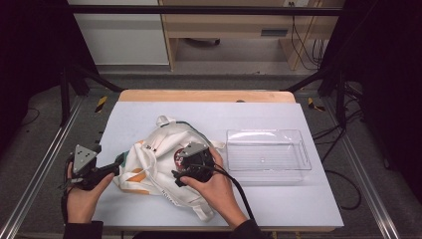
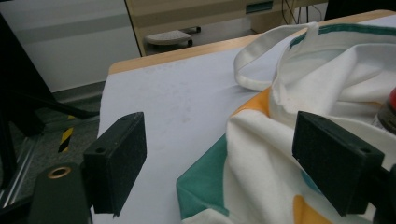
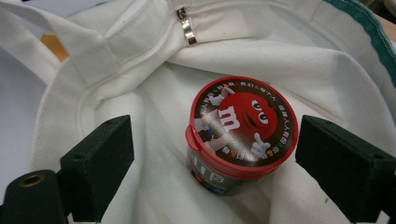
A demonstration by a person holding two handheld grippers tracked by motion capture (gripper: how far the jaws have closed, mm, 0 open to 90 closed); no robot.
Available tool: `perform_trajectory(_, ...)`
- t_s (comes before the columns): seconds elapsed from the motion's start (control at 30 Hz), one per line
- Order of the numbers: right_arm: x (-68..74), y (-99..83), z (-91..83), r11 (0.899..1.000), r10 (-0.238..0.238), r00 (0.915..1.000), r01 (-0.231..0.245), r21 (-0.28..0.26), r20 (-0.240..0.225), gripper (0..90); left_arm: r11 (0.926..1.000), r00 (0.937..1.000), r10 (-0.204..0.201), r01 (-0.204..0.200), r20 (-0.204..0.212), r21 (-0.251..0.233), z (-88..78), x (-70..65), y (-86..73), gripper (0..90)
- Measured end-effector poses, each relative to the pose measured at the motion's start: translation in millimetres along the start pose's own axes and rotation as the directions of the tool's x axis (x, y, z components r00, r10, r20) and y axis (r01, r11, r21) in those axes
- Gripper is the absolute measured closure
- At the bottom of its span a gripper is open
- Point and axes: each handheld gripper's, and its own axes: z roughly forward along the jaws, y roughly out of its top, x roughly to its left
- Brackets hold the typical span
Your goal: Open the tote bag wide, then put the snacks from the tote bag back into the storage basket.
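Right gripper view: small round candy tub with red lid (image 3: 240, 128) inside white cloth bag (image 3: 140, 154), straight ahead between wide-open, empty right gripper (image 3: 215, 172) jaws, lid tipped up toward camera; left gripper (image 2: 219, 172) wide too.

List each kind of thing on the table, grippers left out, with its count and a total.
Cloth bag: 1
Candy tub with red lid, inside the bag: 1
Clear plastic tray: 1
Total: 3
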Motion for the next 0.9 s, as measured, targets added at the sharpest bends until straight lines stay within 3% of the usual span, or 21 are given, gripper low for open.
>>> perform_trajectory(0.1,-5.3,1.2,6.6,1.000,0.000,0.9998,-0.001,0.017,0.022,12.1,0.9999,0.9999,-0.005,0.005,-0.010,0.009,2.3,-0.2,-7.8,17.7)
perform_trajectory(0.4,-13.9,-2.1,17.8,0.999,0.013,0.9998,-0.013,0.052,0.015,14.6,0.9996,0.9997,-0.018,0.018,-0.017,0.020,6.5,1.4,-14.3,17.6)
perform_trajectory(0.9,-16.3,-6.7,29.3,0.997,0.009,0.9996,-0.007,0.079,-0.025,14.4,0.9998,0.9999,-0.011,0.011,-0.013,0.015,6.1,0.6,-13.4,17.6)
